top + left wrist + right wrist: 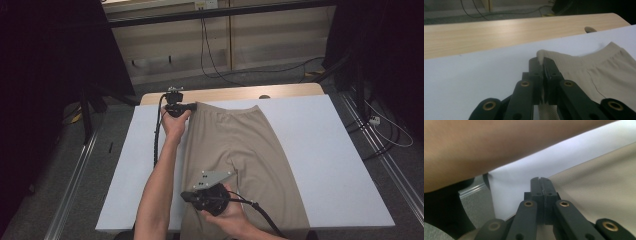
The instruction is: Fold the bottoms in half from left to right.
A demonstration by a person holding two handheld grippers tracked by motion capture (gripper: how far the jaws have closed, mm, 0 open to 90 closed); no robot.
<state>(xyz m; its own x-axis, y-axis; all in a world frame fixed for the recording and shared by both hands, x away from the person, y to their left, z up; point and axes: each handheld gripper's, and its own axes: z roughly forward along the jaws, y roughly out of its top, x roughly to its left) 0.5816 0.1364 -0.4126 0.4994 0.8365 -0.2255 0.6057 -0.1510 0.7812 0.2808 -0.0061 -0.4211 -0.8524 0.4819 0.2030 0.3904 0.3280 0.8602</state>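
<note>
Beige trousers [240, 145] lie flat on the white table [325, 150], waistband at the far edge, legs running toward the near edge and hanging over it. Left gripper [176, 107] sits at the far-left corner of the garment, near the table's far edge; in the left gripper view its jaws are clamped on the waistband corner [542, 56], w/ fabric pinched between them and a bit poking out past the tips. Left forearm [157, 185] stretches diagonally from the near edge toward that corner. Right gripper [192, 196] is over the left trouser leg close to the near edge, pointing left; in the right gripper view its jaws are pressed together at the fabric's edge, but can't tell if cloth is caught btwn them. A wooden strip [230, 94] shows beyond the white surface.
</note>
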